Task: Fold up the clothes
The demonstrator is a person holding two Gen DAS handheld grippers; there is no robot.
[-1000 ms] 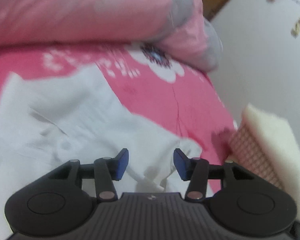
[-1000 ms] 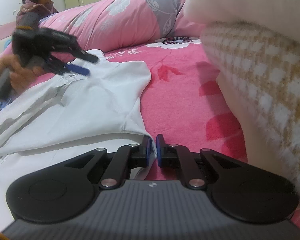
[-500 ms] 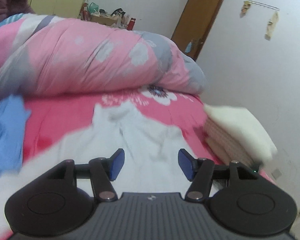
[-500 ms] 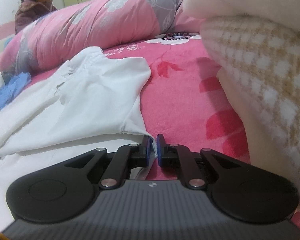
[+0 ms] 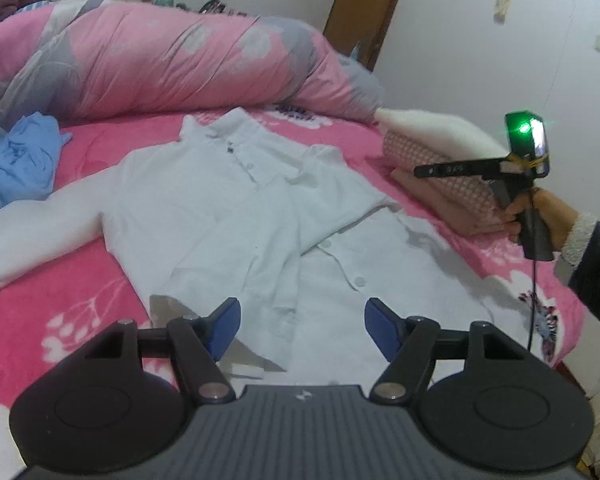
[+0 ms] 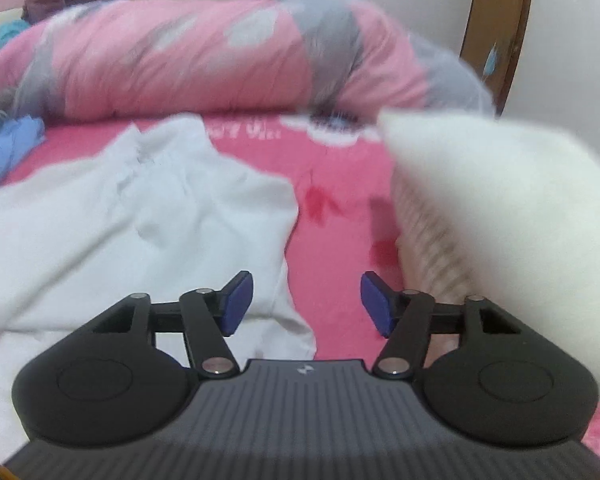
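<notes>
Fingers [image 5: 374, 330] of the left gripper [image 5: 302, 330] have just been widening and hold nothing; its view has pulled back from the white shirt [image 5: 236, 216], now seen spread on the pink bed [image 5: 60, 308]. Right gripper [image 6: 306, 304], pinched shut a moment ago, has just sprung apart above the shirt's [image 6: 140, 220] edge, lifted beside the folded pile [image 6: 500, 216].

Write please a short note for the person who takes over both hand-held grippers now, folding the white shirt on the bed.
Left hand-held gripper: open, empty, above the shirt's near hem.
Right hand-held gripper: jaws have just opened, nothing between them, over the shirt's right edge.
White shirt: flat on the pink bedsheet, collar far away, right side folded over the middle.
Folded pile: right of the shirt.
Blue garment: crumpled at left, untouched.
Left to do: fold the left sleeve and side in, then the body.
</notes>
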